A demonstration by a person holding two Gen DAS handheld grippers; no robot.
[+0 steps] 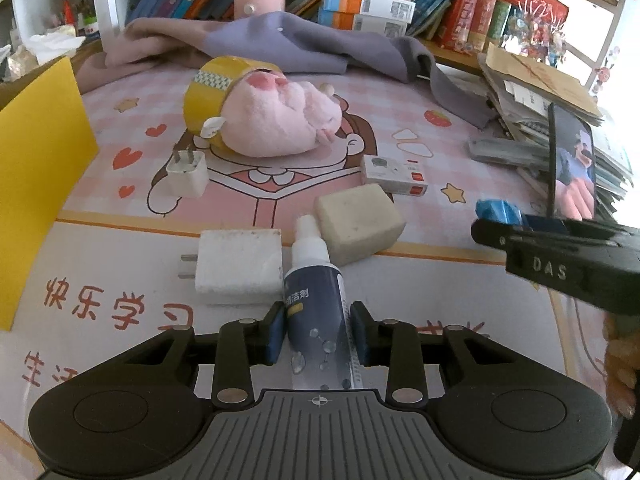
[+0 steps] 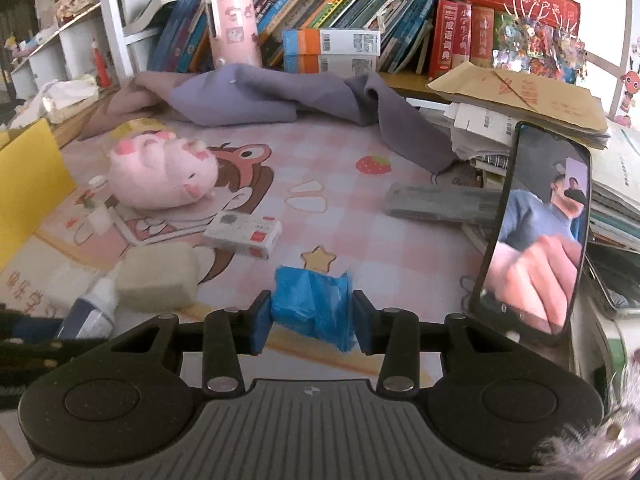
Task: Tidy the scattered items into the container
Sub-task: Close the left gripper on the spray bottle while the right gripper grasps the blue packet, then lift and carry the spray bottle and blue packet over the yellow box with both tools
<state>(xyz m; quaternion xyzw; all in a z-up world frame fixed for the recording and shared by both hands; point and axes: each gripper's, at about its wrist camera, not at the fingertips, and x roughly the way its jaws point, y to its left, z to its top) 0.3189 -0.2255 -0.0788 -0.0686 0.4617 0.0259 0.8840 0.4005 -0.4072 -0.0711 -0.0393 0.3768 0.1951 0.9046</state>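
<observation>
Both grippers angled down: left jaws clamp spray bottle [image 1: 316, 312], right jaws blue bag [image 2: 312, 304].

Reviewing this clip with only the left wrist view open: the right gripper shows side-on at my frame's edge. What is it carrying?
Observer: The right gripper is shut on a crumpled blue plastic bag.
Operator: Anything beside the phone that I can't see?
Observer: Nothing lies between bag and phone; bare mat there.
Operator: Is my bottle visible there?
Observer: Yes, the spray bottle shows at lower left, beside the beige sponge.
</observation>
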